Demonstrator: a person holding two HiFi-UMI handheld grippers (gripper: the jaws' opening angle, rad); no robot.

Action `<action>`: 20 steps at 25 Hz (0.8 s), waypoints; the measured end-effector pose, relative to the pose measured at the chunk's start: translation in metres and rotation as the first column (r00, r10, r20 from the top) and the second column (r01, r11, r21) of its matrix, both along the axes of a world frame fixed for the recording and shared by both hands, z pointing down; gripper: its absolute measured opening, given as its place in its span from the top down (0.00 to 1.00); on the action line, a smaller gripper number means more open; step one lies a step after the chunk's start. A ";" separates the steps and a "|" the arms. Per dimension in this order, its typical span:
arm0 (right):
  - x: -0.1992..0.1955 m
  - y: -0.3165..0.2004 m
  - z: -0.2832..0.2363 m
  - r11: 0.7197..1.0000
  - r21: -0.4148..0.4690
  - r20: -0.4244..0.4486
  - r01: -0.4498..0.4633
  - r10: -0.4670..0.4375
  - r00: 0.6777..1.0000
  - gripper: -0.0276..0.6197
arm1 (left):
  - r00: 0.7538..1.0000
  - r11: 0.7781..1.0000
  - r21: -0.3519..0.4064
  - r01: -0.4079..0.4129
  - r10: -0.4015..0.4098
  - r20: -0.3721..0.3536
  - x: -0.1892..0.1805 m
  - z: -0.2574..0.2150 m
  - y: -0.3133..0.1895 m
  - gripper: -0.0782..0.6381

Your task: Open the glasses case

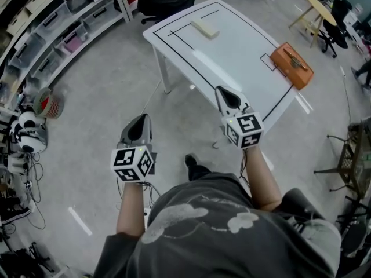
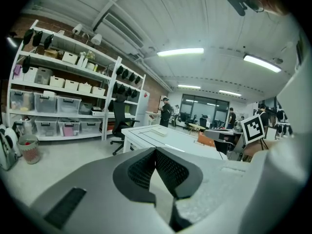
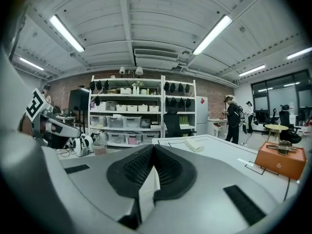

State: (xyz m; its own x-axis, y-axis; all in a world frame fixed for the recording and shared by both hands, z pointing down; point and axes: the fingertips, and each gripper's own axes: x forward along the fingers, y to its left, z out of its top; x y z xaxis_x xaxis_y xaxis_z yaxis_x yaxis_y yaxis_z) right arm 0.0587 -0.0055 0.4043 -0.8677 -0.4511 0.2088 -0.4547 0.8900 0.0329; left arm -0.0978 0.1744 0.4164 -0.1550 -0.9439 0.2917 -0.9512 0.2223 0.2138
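A pale cream oblong case (image 1: 204, 28) lies at the far end of the white table (image 1: 232, 57); the same case shows in the right gripper view (image 3: 195, 144) and the left gripper view (image 2: 158, 130). My left gripper (image 1: 141, 119) is shut and empty, held over the floor well short of the table. My right gripper (image 1: 222, 91) is also shut and empty, its tips at the table's near edge. In their own views the left gripper's (image 2: 155, 150) and the right gripper's (image 3: 154, 146) jaws meet with nothing between them.
An orange box (image 1: 291, 64) with a dark thing on top sits at the table's right edge, also visible as an orange box (image 3: 282, 161). Black lines mark the tabletop. Shelves with bins (image 1: 64, 22) line the left wall. An office chair (image 1: 165, 2) stands behind the table.
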 end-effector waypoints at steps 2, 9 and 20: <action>-0.007 -0.016 0.001 1.000 -0.002 0.001 0.008 -0.008 1.000 0.96 | 1.000 1.000 -0.006 0.010 -0.010 -0.001 -0.007 0.001 -0.015 0.89; -0.019 -0.057 0.007 0.999 0.013 -0.022 0.036 -0.035 0.999 0.96 | 1.000 0.999 -0.011 0.031 -0.031 -0.004 -0.017 -0.002 -0.063 0.89; -0.027 -0.092 0.021 1.000 0.005 -0.054 0.007 -0.007 0.999 0.96 | 0.999 0.998 -0.036 -0.053 0.053 0.000 -0.025 0.007 -0.114 0.89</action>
State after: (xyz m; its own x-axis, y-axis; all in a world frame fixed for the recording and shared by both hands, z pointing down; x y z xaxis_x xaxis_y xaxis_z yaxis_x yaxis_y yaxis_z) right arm 0.0319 -0.0975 0.4250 -0.8583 -0.4465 0.2531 -0.4461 0.8928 0.0622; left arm -0.1227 0.0602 0.4238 -0.1052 -0.9397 0.3256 -0.9622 0.1788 0.2053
